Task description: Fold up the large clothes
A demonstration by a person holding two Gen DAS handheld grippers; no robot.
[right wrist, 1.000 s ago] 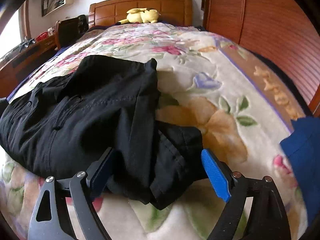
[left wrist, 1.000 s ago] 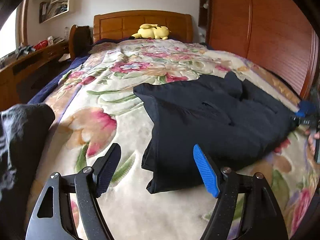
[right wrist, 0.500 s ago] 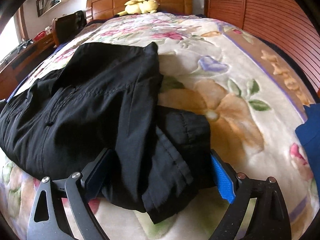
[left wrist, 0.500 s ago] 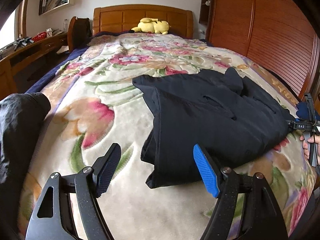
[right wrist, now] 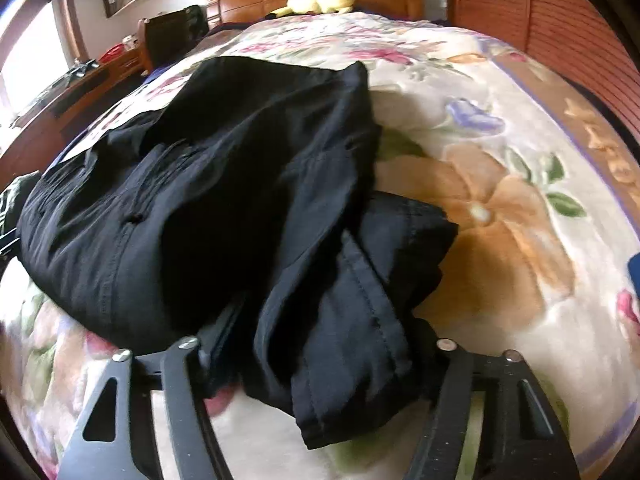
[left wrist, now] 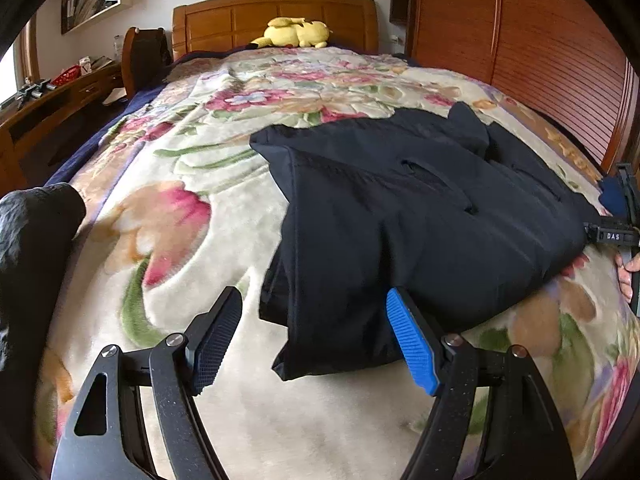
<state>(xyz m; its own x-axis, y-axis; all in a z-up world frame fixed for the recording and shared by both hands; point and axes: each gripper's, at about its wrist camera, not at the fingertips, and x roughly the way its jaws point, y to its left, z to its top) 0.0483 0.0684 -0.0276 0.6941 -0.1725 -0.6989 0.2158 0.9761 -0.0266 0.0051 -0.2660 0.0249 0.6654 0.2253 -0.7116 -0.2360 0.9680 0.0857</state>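
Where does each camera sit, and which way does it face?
Left wrist: behind the open left claw, low over the floral blanket, facing the headboard; the right claw shows at the right edge.
Right wrist: behind the right claw, its fingers around the black trousers.
Shared: trousers, blanket, yellow plush toy.

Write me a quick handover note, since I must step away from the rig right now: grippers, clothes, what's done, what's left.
Left gripper: open, holding nothing, poised at the near corner of the black garment.
Right gripper: its fingertips are buried in the garment's bunched hem; grip unconfirmed.
The garment lies partly folded on the floral bedspread.
Left to do: probably grasp both ends and finish the fold.
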